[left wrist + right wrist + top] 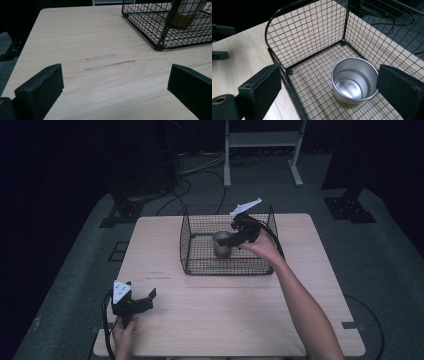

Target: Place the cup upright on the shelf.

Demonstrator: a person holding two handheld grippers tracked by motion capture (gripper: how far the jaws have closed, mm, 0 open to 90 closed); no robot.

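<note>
A black wire basket (186, 245) stands at the middle back of the wooden table (225, 320). Inside it, a shiny metal cup (221, 249) stands upright and empty. My right gripper (229, 234) reaches down into the basket from the right, just beside the cup. In the right gripper view its jaws (329, 75) stand wide open, with the cup (354, 80) close to the right jaw on the basket floor (312, 75). My left gripper (139, 290) is open at the table's front left corner, holding nothing. Ahead of its jaws (115, 85) lie bare wood and the basket corner (160, 30) with the cup (185, 17).
Faint scuff marks (110, 63) cross the wood between the left gripper and the basket. Beyond the table, a white frame stand (262, 140), floor cables (200, 170) and black stand bases (122, 212) (350, 207) sit on the grey floor.
</note>
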